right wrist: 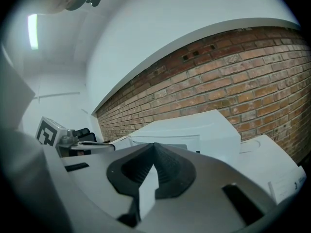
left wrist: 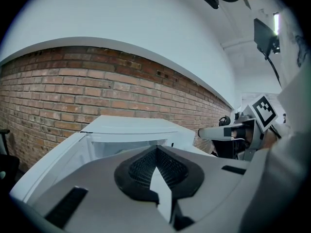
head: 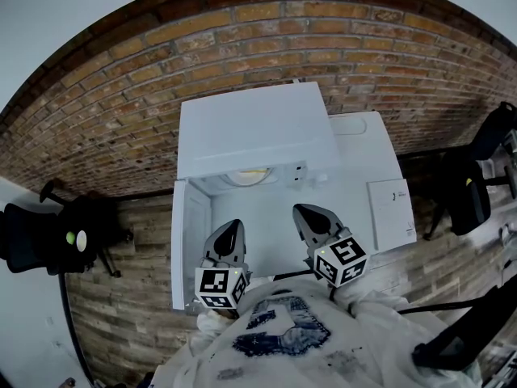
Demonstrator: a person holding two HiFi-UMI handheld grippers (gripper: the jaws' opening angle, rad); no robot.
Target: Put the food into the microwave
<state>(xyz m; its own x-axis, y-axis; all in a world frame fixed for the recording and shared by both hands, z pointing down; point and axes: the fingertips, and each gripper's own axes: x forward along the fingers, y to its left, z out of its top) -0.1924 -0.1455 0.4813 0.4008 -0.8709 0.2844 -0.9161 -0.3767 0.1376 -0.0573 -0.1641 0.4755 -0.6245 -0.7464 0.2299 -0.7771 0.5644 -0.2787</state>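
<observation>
Microwave [head: 257, 128] with its door [head: 191, 241] swung open to the left; the opening faces the person and the long axis runs left to right. The pale yellow food [head: 252, 173] already lies inside near the front lip, mostly hidden, so no long axis can be told. Left gripper [head: 233, 229] and right gripper [head: 307, 214] hang before the opening, jaws together and empty. Likely risk: a closing door clipping the food, or a hard push shoving the microwave

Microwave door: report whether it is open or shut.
Open. The door stands swung out at the left of the microwave, and the exposed cavity shows a plate inside.
</observation>
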